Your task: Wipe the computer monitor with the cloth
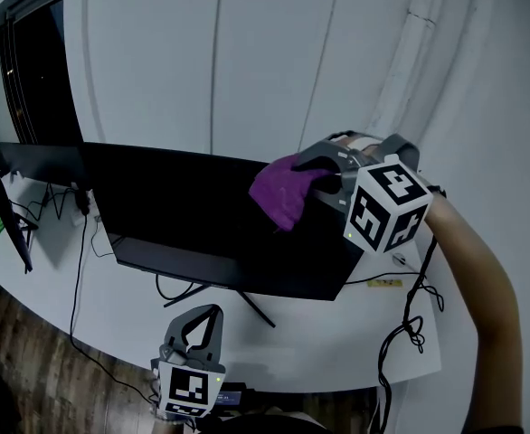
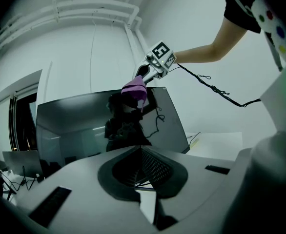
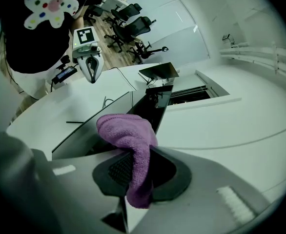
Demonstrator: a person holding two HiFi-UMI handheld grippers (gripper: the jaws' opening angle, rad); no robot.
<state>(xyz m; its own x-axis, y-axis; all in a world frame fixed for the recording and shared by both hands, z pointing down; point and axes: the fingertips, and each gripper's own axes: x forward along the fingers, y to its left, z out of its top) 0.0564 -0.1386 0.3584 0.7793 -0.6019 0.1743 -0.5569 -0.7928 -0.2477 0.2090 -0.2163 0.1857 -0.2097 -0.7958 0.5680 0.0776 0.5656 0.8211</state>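
Only the right gripper view looks back along the white desk (image 3: 60,101) to black office chairs (image 3: 133,26) on a plank floor and to a second screen (image 3: 157,72) farther off. Only the left gripper view meets the face of the computer monitor (image 2: 84,126), a glossy dark panel holding a dim reflection of the room and a dark figure. Only the head view shows the monitor's (image 1: 193,215) thin black stand legs (image 1: 251,301) and a black cable (image 1: 410,324) trailing over the desk (image 1: 337,342) at the right. The cloth (image 3: 128,135) is purple, with a soft looped nap like microfibre, and it is bunched. The right gripper (image 3: 138,169) has its jaws clamped on it, so one fold hangs down between the dark cross-hatched pads and a rounded lump bulges forward. From the head view, the cloth (image 1: 283,188) lies against the monitor's top edge toward its right end, just ahead of the right gripper (image 1: 328,170) and its white cube (image 1: 387,204) of black square markers. The left gripper (image 1: 206,319) is grey plastic. It sits low at the near rim of the desk, well apart from the monitor, its jaws brought together on nothing.
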